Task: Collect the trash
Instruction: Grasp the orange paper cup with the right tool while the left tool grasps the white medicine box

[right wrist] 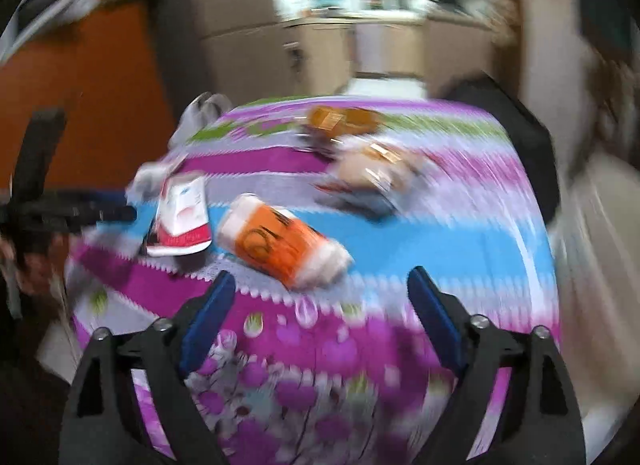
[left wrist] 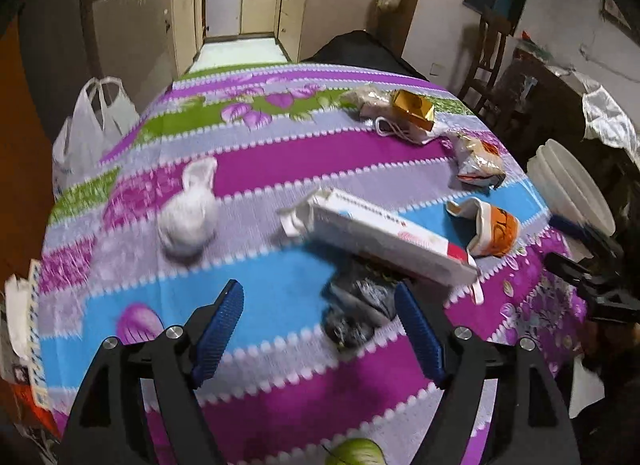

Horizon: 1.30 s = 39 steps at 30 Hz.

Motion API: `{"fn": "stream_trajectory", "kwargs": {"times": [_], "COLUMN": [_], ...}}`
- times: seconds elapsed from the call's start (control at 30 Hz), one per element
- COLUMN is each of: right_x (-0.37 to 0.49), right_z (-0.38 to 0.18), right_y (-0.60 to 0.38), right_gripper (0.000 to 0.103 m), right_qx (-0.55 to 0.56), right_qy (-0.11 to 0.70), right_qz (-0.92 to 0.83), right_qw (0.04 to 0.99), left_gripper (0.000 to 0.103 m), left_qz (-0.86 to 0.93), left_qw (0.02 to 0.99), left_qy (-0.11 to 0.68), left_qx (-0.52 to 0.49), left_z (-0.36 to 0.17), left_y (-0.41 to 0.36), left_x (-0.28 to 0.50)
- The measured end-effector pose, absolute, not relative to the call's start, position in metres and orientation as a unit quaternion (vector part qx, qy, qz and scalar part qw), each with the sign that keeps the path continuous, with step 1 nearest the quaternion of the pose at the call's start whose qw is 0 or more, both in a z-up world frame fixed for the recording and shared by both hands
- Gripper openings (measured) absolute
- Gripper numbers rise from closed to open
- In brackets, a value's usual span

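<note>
Trash blurred on tablecloth [left wrist: 280,277], black bag [left wrist: 356,313] half-hidden by box [left wrist: 384,237], both grippers spread.

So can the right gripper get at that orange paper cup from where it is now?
Probably yes. The right gripper is open, and the orange paper cup lies on its side just ahead of the fingertips with only bare tablecloth between. The white box sits off to its left, apart from it.

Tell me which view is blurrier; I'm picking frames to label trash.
Right wrist view: heavy motion smear; the orange cup and table streak. Left wrist view: sharper; white box edges readable, mild blur on the black bag. Fisheye bending in both.
</note>
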State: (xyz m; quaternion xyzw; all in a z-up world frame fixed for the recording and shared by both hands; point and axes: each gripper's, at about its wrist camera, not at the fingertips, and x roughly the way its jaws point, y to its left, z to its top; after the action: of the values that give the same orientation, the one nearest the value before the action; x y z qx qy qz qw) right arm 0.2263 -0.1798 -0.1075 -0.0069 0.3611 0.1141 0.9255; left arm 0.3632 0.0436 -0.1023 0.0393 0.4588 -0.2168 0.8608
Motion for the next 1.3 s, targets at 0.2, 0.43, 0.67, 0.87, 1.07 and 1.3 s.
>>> {"fn": "stream_trajectory", "kwargs": {"times": [0.2, 0.43, 0.67, 0.87, 1.07, 1.3], "right_x": [0.271, 0.279, 0.235, 0.196, 0.181, 0.172], "right_z": [-0.116, -0.132, -0.121, -0.118, -0.126, -0.114], "right_y": [-0.148, -0.139, -0.178, -0.196, -0.201, -0.226], "right_gripper": [0.081, 0.035, 0.031, 0.031, 0.031, 0.031], "right_qx": [-0.162, -0.188, -0.042, 0.049, 0.082, 0.13], "right_qy": [0.372, 0.4, 0.39, 0.374, 0.373, 0.366], "right_qz": [0.209, 0.238, 0.187, 0.168, 0.15, 0.094], "right_qw": [0.89, 0.865, 0.901, 0.911, 0.912, 0.917], "left_gripper": [0.078, 0.078, 0.083, 0.084, 0.036, 0.026], "left_qz": [-0.207, -0.229, -0.171, -0.106, -0.132, -0.304], "left_qw": [0.855, 0.841, 0.846, 0.841, 0.847, 0.813], "left_qy": [0.475, 0.49, 0.503, 0.529, 0.515, 0.487], "left_qx": [0.015, -0.01, -0.038, -0.031, 0.006, 0.099], "left_z": [-0.107, -0.104, -0.107, -0.138, -0.139, -0.109], "left_y": [0.043, 0.011, -0.01, -0.031, -0.049, -0.093], "left_x": [0.361, 0.353, 0.384, 0.419, 0.426, 0.407]}}
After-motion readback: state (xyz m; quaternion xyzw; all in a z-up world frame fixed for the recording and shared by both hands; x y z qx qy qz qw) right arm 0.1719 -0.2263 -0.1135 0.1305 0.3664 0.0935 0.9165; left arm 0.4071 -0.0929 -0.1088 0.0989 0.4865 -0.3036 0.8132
